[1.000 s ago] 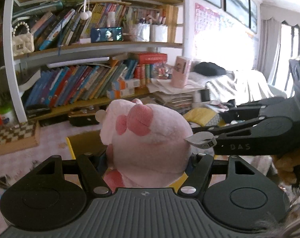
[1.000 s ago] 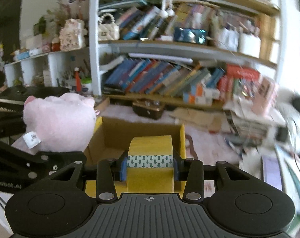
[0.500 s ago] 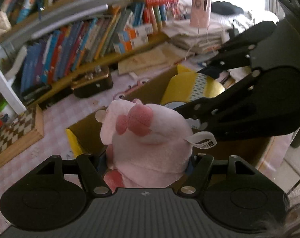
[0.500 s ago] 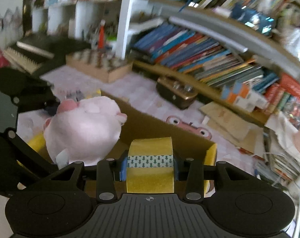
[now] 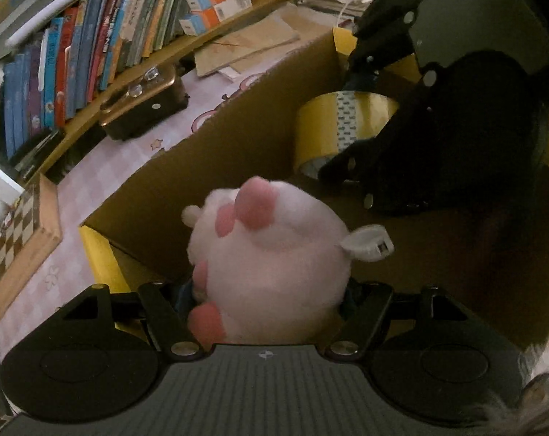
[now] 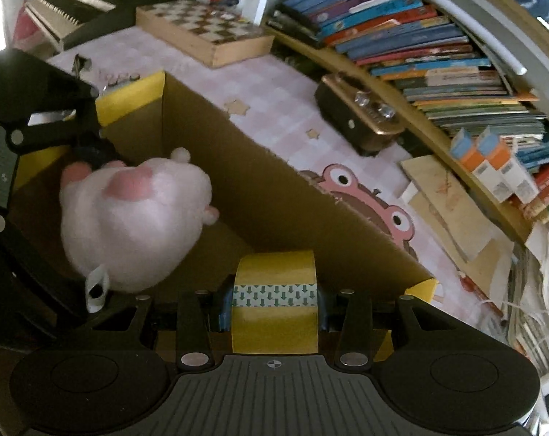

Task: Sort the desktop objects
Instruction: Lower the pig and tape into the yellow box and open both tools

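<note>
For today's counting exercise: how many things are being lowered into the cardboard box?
2. The pink plush toy sits in the left gripper over the box; the yellow tape roll is in the right gripper. The box floor is partly hidden.

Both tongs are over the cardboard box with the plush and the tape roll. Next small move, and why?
Probably open the left tongs fully to drop the pink plush. It hangs inside the cardboard box walls, and those jaws have just been opening with the plush between them. The right tongs grip the yellow tape roll over the box too; release it next.
</note>
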Demonstrator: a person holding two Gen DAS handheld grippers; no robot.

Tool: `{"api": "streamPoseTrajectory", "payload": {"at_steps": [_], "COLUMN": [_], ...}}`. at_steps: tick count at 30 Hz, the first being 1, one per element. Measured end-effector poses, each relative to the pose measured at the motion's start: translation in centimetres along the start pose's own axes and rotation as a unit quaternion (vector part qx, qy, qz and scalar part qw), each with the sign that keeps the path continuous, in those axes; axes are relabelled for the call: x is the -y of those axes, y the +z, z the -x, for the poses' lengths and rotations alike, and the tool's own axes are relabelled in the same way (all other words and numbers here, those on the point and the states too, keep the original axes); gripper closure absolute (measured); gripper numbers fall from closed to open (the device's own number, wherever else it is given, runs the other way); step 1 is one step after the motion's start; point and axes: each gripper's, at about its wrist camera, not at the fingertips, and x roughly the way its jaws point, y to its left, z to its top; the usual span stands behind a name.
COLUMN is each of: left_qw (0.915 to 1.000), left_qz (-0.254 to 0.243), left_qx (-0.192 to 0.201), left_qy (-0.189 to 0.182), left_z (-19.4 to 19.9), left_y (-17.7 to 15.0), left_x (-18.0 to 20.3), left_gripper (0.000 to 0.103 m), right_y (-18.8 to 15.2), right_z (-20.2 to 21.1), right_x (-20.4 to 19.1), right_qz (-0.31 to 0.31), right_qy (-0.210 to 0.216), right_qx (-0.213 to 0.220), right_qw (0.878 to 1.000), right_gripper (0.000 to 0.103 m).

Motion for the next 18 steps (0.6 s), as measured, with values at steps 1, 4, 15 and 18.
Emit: {"api": "streamPoseTrajectory", "payload": {"at_steps": [1, 4, 15, 18], "left_qw": [1.0, 1.0, 0.9996, 0.9989], "left_qz": [0.003, 0.005, 0.012, 0.013], "left_qx": [0.001, 0.0, 0.026, 0.044], "left_qy": [-0.001, -0.002, 0.008, 0.005], "left_z": [0.0, -0.2, 0.3, 1.3], "left_y": [0.1, 0.1, 0.1, -0.1], "left_x": [-0.1, -0.3, -0.2, 0.1], "left_gripper": [0.032, 0.031, 0.012, 0.009], "right_y": [0.0, 0.2, 0.8, 0.9], "right_z": [-0.3, -1.0, -1.0, 0.4], "right_x": [0.0, -0.2, 0.0, 0.7], "right_qz": [0.004, 0.012, 0.005, -0.019], "right_qy": [0.003, 0.008, 0.004, 0.006], "right_qx": [-0.003, -0.01, 0.026, 0.059], "right_qw": [1.0, 1.0, 1.0, 0.998], "right_gripper": [0.062, 0.062, 0.059, 0.049]}}
